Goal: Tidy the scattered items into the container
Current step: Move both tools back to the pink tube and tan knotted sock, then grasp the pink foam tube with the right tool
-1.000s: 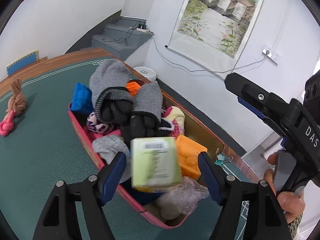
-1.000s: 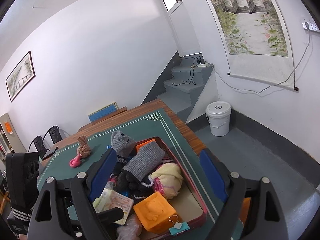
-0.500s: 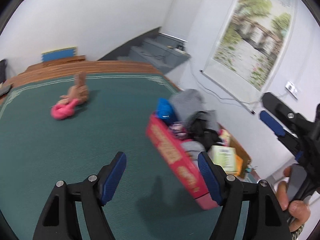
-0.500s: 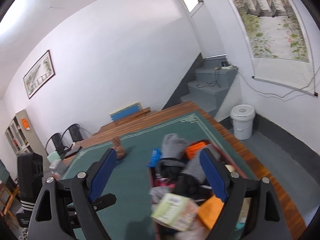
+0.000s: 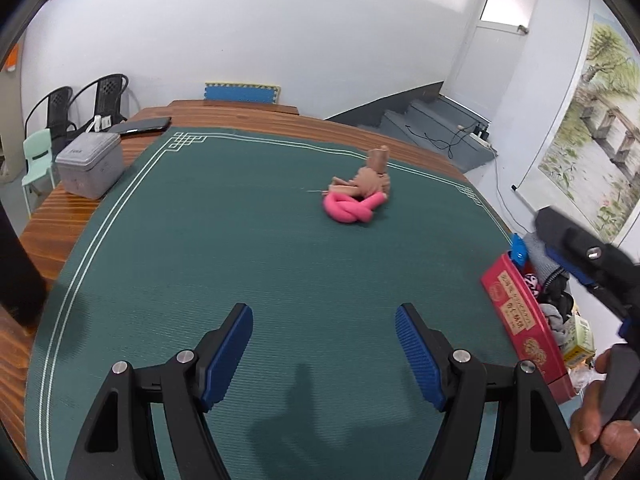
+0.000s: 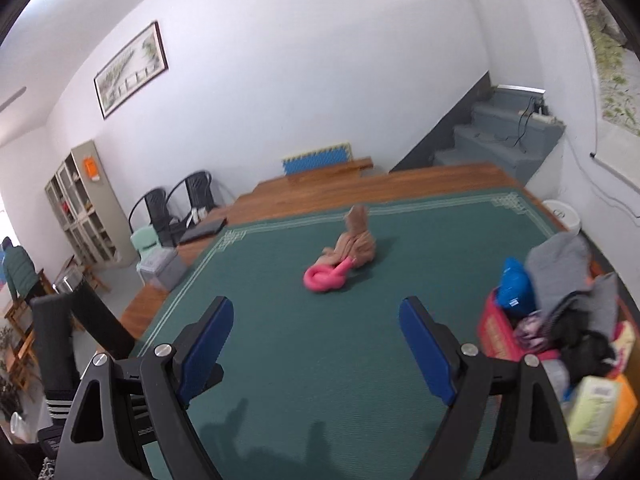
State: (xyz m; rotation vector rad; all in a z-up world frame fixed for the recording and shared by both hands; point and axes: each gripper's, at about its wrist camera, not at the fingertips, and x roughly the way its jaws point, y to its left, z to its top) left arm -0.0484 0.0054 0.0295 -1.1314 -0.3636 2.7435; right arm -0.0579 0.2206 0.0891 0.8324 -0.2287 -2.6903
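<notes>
A pink knotted roll (image 5: 348, 210) and a brown knotted cloth (image 5: 370, 178) lie touching on the green mat (image 5: 200, 260), well ahead of my left gripper (image 5: 324, 320), which is open and empty. In the right wrist view the same pink roll (image 6: 324, 278) and brown cloth (image 6: 356, 242) lie ahead of my right gripper (image 6: 318, 312), also open and empty. The red container (image 5: 516, 312) stands at the mat's right edge, piled with socks, gloves and a pale green box (image 6: 592, 404). One right gripper finger (image 5: 568, 236) hangs over the container (image 6: 494, 330).
A grey lidded box (image 5: 90, 164) and a flat black device (image 5: 140, 125) sit on the wooden tabletop at the far left. Chairs stand behind them. A white bucket (image 6: 562, 214) stands on the floor by grey stairs. A person (image 6: 18, 268) is far off at left.
The pale green box that was between my left fingers now lies in the container. Both grippers have swung left, away from the container and toward the knotted items.
</notes>
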